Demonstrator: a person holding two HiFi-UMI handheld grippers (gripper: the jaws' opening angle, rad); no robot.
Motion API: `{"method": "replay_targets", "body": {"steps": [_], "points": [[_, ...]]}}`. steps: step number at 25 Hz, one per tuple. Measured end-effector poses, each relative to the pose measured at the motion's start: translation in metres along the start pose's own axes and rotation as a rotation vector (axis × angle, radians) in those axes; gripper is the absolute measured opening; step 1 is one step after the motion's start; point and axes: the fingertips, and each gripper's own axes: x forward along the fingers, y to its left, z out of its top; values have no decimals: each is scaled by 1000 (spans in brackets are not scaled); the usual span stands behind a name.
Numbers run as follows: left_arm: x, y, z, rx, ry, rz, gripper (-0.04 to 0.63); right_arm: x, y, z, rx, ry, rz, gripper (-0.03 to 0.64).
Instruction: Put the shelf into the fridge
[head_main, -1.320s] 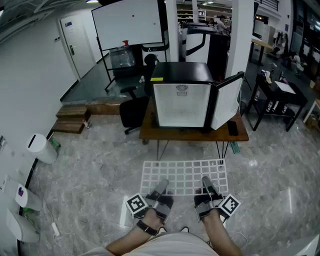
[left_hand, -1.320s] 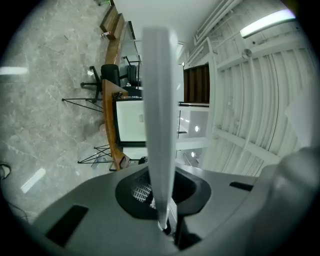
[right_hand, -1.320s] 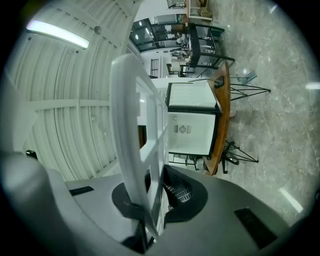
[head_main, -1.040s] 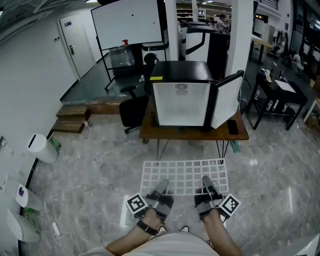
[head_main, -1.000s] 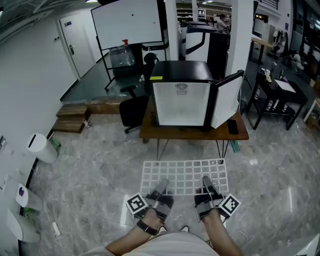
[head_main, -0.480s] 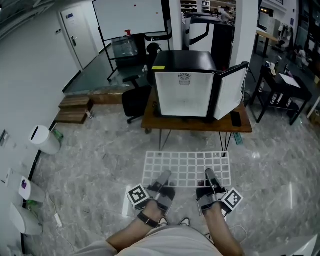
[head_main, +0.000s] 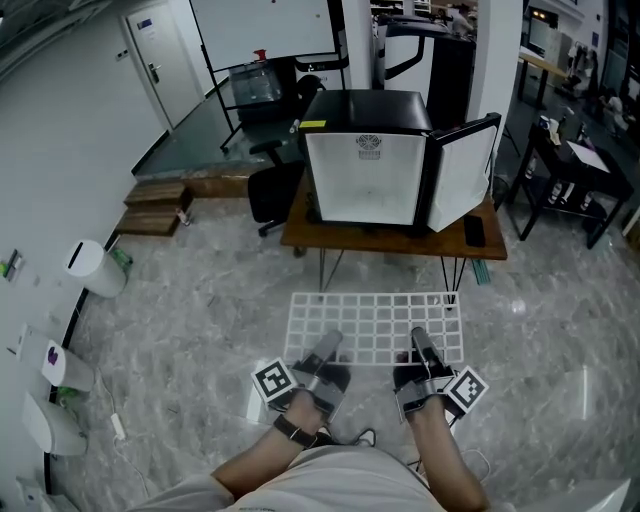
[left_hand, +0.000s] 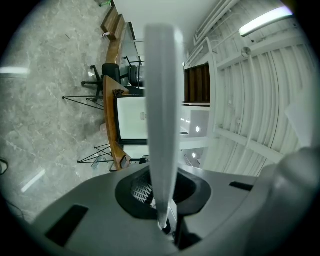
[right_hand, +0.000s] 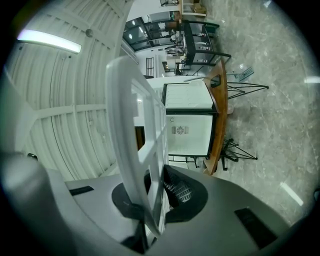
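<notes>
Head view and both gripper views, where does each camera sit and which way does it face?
Head view: on the person's head, looking steeply down at the shelf, with the open fridge on a table ahead; forearms, left gripper and right gripper show.
Left gripper view: on the left gripper, looking along the edge-on shelf toward the fridge; its jaws grip the shelf.
Right gripper view: on the right gripper, likewise; jaws grip the shelf.
Shared: all see shelf and fridge.
</notes>
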Motion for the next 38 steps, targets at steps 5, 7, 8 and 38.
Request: {"method": "replay_targets", "body": {"steps": [5,7,8,38], "points": [[10,-2,0,13,-12,4,29,8,1,8,15,12,11,46],[15,-2,3,13,-14,1,29,14,0,11,15,14,9,46],[18,-2,5,11,-15,0,29,17,-1,13,14,16,9,46],[234,48,203,13,196,-44,29,269,-74,63,-31,-120,-41,46]]}}
